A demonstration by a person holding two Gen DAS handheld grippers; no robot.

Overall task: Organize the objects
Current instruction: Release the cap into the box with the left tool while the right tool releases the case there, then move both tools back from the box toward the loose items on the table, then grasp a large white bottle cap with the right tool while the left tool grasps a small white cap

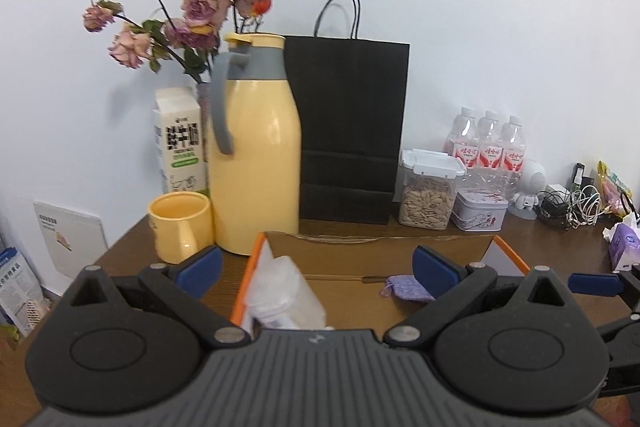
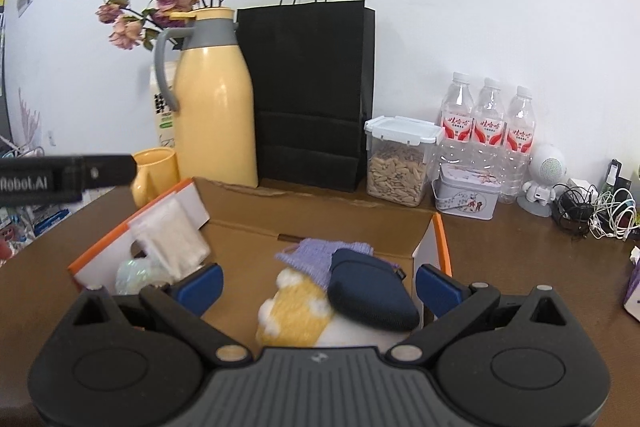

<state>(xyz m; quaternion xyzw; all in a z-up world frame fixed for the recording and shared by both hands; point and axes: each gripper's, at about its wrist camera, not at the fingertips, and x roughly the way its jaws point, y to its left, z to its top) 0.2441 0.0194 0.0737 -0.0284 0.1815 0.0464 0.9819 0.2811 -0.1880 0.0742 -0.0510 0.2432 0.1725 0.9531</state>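
While we hold both tools over the open cardboard box with orange edges (image 2: 440,227), everything below takes that box as its landmark. Our left gripper (image 1: 316,269) hangs above its left half, blue pads spread wide and empty; our right gripper (image 2: 319,283) hangs above its right half, equally wide, gripping nothing.

Inside the box, from left to right, lie a clear plastic pouch of white material (image 2: 170,239), a shiny translucent ball (image 2: 134,277), a yellow knitted piece with white dots (image 2: 294,311), a lilac knitted cloth (image 2: 316,253) and a dark blue oval zip case (image 2: 370,293) resting on both knits.

Behind the box, from left to right, stand a pale yellow ceramic mug (image 1: 180,229), a white milk carton (image 1: 180,143), a yellow thermos jug with grey handle (image 2: 214,115), a black paper carrier bag (image 2: 310,99), a clear seed container with white clip lid (image 2: 400,163), a printed tin (image 2: 466,197) and three water bottles (image 2: 486,125).

We judge the risks thus: the case sits tilted and may slide off the soft knits if nudged, and a careless lift could knock the box wall or sweep the mug just beside its far left corner.

Writing: "Robot.AI" reads on the left tool's side in the right view; the carton and bottle labels carry characters too small for us to read.
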